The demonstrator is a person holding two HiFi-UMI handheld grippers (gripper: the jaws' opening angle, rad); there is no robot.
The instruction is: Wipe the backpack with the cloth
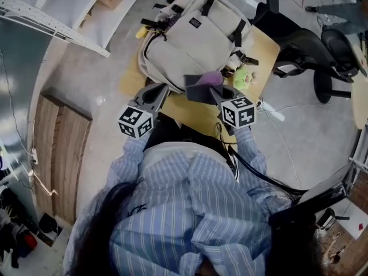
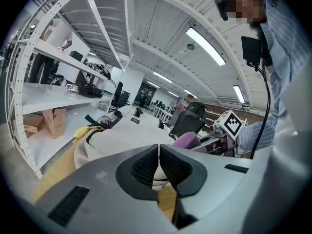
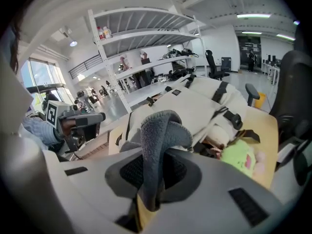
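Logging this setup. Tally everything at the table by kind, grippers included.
Backpack: 1
Cloth: 1, held by the right gripper
Green toy: 1
Yellow thing, kind unclear: 1
Grippers: 2, counting the left gripper
Total: 6

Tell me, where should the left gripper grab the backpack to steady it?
Probably the black strap on the left edge of the backpack, with the left gripper coming from that side. The bag lies flat and broad, too wide for jaws; the strap sticks out.
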